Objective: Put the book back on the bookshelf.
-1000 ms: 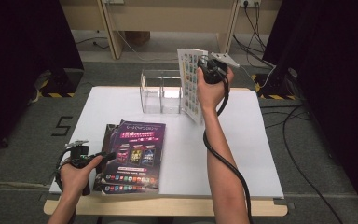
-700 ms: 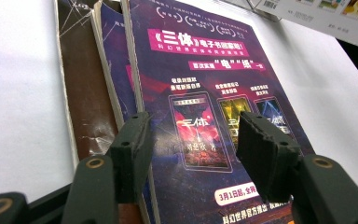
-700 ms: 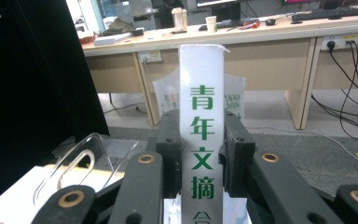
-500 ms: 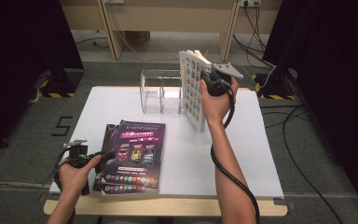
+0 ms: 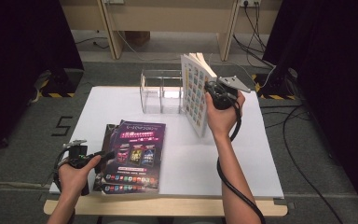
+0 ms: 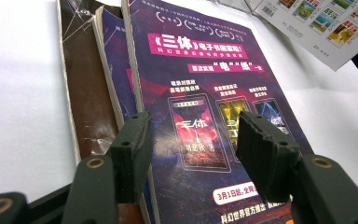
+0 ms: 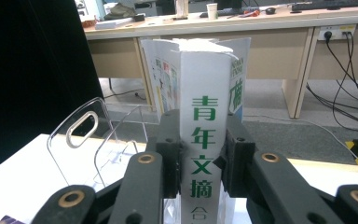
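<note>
A white book (image 5: 195,91) with small coloured pictures on its cover stands upright in the air, just right of a clear acrylic rack (image 5: 161,91). My right gripper (image 5: 209,93) is shut on its spine; in the right gripper view the spine (image 7: 203,84) with green characters sits pinched between the jaws of the right gripper (image 7: 200,140). A stack of books topped by a purple-covered one (image 5: 135,151) lies flat at the near left. My left gripper (image 5: 100,156) rests at the stack's left edge. In the left gripper view the left gripper (image 6: 196,149) stands open over the purple cover (image 6: 200,70).
The white tabletop (image 5: 242,158) is bare on the near right. Under the purple book lie a second purple book and a brown one (image 6: 81,93). The rack's clear dividers (image 7: 88,135) stand left of the held book. Cables and desk legs (image 5: 226,32) lie beyond the table.
My right hand has carried the white book a little to the right, nearer and slightly lower, away from the rack. The left hand and the stack have stayed put.
</note>
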Available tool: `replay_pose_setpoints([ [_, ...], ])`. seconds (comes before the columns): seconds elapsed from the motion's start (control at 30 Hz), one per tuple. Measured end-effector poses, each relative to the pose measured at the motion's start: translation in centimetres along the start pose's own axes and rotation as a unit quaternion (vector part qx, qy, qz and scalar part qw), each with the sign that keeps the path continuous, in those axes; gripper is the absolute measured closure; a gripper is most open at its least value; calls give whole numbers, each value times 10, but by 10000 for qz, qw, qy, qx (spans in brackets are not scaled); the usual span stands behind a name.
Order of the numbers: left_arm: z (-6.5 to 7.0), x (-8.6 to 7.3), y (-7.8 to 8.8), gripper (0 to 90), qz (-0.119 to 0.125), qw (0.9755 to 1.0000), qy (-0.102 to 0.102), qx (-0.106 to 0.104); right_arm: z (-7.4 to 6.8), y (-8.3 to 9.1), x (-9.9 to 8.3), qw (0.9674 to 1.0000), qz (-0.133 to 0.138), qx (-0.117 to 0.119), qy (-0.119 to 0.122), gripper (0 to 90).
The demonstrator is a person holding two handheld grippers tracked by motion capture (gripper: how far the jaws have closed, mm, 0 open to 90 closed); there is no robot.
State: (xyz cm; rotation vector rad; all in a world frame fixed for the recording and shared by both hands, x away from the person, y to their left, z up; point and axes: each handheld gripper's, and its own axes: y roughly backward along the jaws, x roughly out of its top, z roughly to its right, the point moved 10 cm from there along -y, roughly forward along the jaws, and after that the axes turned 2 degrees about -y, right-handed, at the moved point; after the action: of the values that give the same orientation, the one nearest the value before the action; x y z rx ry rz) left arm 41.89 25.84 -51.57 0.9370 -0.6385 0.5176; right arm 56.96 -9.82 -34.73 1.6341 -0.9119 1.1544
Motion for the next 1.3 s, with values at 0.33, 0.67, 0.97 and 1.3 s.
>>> replay_pose_setpoints([
  [0.33,0,1,1,446,16,10000,10,7,2,12,-10,10000,36,12,-81,717],
  [0.67,0,0,1,446,3,10000,3,9,3,17,-9,9999,39,21,-92,686],
  [0.97,0,1,3,446,24,10000,15,4,-3,16,-8,9999,61,97,-22,643],
  [1.3,-1,2,3,445,44,10000,21,4,0,4,-5,9998,-140,141,42,627],
])
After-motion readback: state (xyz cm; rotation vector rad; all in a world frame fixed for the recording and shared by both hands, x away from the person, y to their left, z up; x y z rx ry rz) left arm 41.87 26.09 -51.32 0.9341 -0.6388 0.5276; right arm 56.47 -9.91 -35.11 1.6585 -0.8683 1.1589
